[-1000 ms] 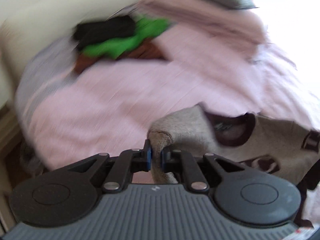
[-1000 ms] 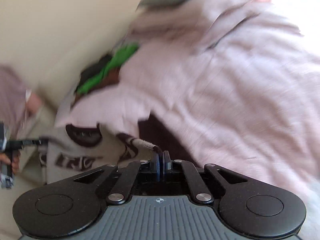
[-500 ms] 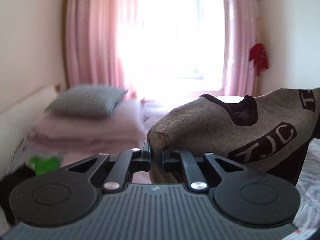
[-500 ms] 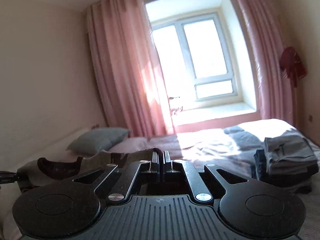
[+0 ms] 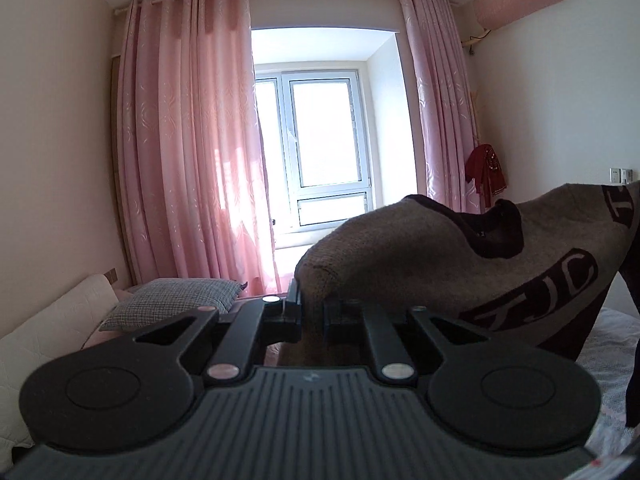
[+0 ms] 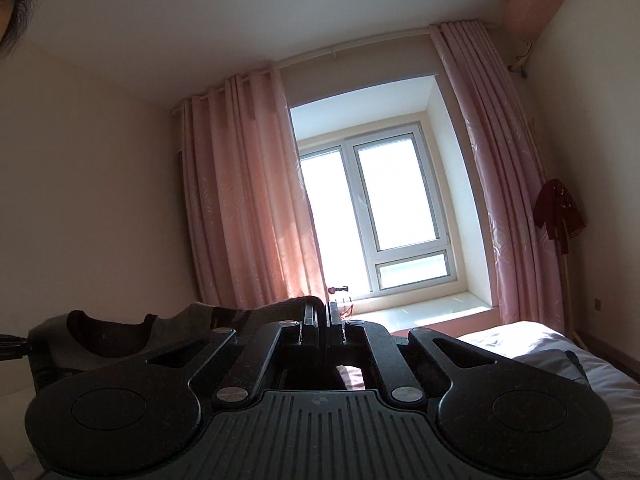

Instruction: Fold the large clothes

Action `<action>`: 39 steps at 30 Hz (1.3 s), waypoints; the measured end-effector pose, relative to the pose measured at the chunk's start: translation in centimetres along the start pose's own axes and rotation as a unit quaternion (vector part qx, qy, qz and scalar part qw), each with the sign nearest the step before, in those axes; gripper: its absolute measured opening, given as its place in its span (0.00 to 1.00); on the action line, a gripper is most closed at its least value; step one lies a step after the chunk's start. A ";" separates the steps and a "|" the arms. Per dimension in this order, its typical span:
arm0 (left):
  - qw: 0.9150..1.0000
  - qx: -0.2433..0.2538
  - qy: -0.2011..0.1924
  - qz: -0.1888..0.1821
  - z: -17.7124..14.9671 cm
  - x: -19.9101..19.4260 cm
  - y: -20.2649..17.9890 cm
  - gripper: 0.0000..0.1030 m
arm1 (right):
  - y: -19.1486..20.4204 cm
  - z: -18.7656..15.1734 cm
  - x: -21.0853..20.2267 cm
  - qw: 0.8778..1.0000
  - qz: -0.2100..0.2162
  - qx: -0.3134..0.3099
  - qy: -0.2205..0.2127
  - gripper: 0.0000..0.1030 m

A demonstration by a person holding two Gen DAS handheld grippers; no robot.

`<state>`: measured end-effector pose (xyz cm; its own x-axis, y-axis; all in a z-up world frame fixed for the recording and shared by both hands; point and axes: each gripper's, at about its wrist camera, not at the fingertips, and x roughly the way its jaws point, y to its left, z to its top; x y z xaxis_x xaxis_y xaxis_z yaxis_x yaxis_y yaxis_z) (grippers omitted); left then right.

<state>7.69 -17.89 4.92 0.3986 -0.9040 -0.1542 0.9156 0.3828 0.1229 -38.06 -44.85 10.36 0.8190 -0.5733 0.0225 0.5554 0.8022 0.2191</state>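
A grey-brown knitted sweater [image 5: 420, 256] with a dark collar and dark lettering hangs in the air, stretched between both grippers. My left gripper [image 5: 311, 308] is shut on one shoulder of it, and the fabric spreads up and to the right. In the right wrist view my right gripper [image 6: 322, 316] is shut on the other shoulder, and the sweater [image 6: 180, 332] runs off to the left with its dark neckline showing. The lower part of the sweater is hidden behind the gripper bodies.
A bed [image 5: 616, 344] with pale bedding lies below. A grey checked pillow [image 5: 176, 304] and a white headboard [image 5: 44, 332] are at the left. Pink curtains [image 5: 192, 152] frame a bright window [image 5: 320, 144]. A dark red garment [image 6: 558, 216] hangs at the right wall. Folded clothes [image 6: 560, 364] sit on the bed.
Both grippers rose from the bed with the sweater, lifting it up; the views swung from the bedding up to the window and now tilt higher toward the ceiling.
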 end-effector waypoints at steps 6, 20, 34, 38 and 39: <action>1.000 0.028 0.005 0.003 3.8 1.9 -0.6 0.09 | 0.0 1.3 1.5 0.999 0.023 -0.026 0.023 0.00; 0.958 -0.036 0.285 0.001 -11.0 40.0 -1.0 0.46 | -14.7 -14.7 28.1 0.934 -0.183 0.056 0.300 0.00; 0.879 -0.170 0.435 0.091 -26.4 26.5 5.0 0.57 | -22.7 -30.0 11.3 0.817 -0.292 0.332 0.370 0.01; 0.862 -0.217 0.444 0.112 -28.6 23.9 5.1 0.57 | -26.1 -31.9 8.8 0.795 -0.328 0.408 0.306 0.03; 0.861 -0.222 0.443 0.114 -28.9 23.5 4.9 0.57 | -27.3 -32.8 8.2 0.787 -0.329 0.439 0.282 0.08</action>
<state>23.04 -31.74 -26.48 0.2738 -0.3702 -0.8877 0.6586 0.7447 -0.1074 -41.78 -65.93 -27.46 0.4663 -0.4525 -0.7601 0.7758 -0.2036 0.5972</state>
